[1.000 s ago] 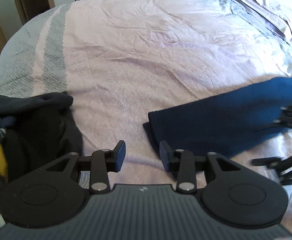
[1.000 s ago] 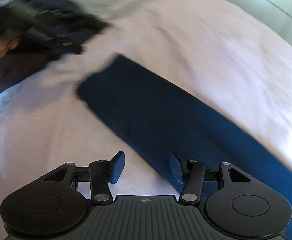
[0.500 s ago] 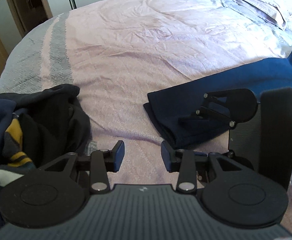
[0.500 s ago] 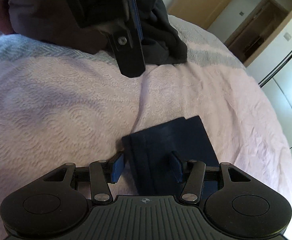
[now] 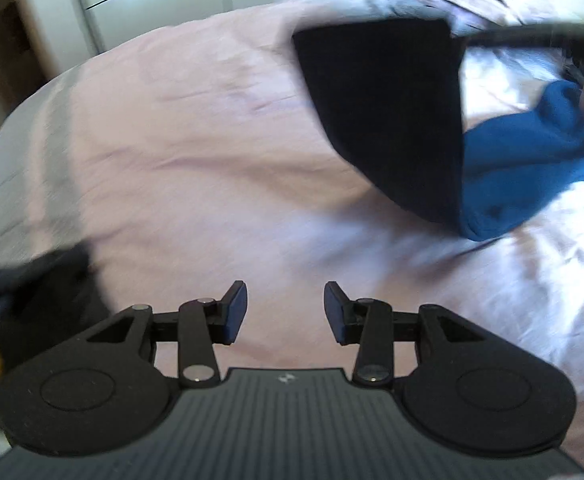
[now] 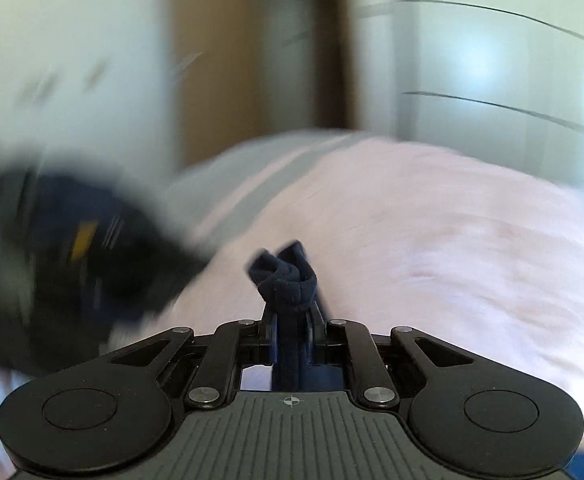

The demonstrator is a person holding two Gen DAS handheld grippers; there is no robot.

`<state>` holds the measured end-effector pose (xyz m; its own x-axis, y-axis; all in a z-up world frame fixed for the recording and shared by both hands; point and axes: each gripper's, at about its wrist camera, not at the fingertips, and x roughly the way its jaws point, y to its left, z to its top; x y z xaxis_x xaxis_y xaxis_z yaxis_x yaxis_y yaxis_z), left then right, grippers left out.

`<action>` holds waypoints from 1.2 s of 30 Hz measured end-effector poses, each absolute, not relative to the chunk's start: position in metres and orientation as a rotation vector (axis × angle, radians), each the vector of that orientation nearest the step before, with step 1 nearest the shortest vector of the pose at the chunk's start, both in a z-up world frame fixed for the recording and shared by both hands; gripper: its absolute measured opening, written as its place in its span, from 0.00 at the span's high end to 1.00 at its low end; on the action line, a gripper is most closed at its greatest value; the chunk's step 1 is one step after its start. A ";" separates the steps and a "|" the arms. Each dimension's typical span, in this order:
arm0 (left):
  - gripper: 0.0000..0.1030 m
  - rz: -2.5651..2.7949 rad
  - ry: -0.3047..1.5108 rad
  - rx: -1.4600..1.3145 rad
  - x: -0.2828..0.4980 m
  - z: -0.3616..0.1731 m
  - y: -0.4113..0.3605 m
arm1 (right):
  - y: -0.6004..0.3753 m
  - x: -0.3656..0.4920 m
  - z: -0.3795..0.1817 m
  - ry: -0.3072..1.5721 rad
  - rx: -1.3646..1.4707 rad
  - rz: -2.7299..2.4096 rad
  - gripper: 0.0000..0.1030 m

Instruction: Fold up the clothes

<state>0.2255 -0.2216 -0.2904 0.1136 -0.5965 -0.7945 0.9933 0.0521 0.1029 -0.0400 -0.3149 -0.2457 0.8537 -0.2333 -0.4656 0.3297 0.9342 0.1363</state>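
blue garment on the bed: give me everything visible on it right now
The blue garment is a soft knit-looking fabric, folded into a long band. One end hangs lifted above the pink bedspread, dark in shadow, while the rest trails on the bed at right. The right gripper is shut on that end, bunched fabric poking out past the pads. The left gripper is open, clear of it.

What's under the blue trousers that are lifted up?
Under the raised end of the blue trousers lies the pink bedspread. The right gripper pinches that end. Beneath the trousers' resting part nothing shows.
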 end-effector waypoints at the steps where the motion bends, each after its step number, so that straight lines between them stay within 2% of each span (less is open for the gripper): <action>1: 0.64 -1.383 0.652 0.778 0.213 -0.290 -0.233 | -0.334 -0.064 -0.232 0.416 0.278 -0.353 0.89; 6: 0.62 -1.532 0.613 0.815 0.144 -0.285 -0.289 | -0.423 -0.213 -0.219 0.251 0.529 -0.693 0.89; 12: 0.61 -1.681 0.582 0.904 0.060 -0.298 -0.344 | -0.507 -0.329 -0.348 0.317 1.047 -0.872 0.88; 14: 0.61 -1.710 0.575 0.940 0.038 -0.302 -0.359 | -0.517 -0.344 -0.372 0.342 1.122 -0.872 0.88; 23: 0.59 -1.726 0.647 0.949 0.014 -0.315 -0.410 | -0.529 -0.355 -0.357 0.404 1.137 -0.834 0.88; 24: 0.59 -1.718 0.669 0.954 0.015 -0.317 -0.414 | -0.531 -0.356 -0.358 0.409 1.154 -0.827 0.79; 25: 0.59 -1.707 0.680 0.953 0.016 -0.320 -0.417 | -0.533 -0.358 -0.359 0.414 1.172 -0.819 0.57; 26: 0.59 -1.701 0.691 0.948 0.018 -0.321 -0.418 | -0.534 -0.359 -0.359 0.418 1.182 -0.813 0.47; 27: 0.59 -1.695 0.702 0.942 0.020 -0.323 -0.419 | -0.535 -0.361 -0.355 0.419 1.173 -0.812 0.41; 30: 0.59 -1.663 0.748 0.926 0.028 -0.329 -0.419 | -0.541 -0.363 -0.346 0.423 1.157 -0.794 0.41; 35: 0.59 -1.616 0.808 0.900 0.037 -0.336 -0.414 | -0.562 -0.350 -0.363 0.540 1.201 -0.768 0.41; 36: 0.59 -1.611 0.814 0.893 0.038 -0.335 -0.413 | -0.567 -0.347 -0.366 0.565 1.210 -0.765 0.54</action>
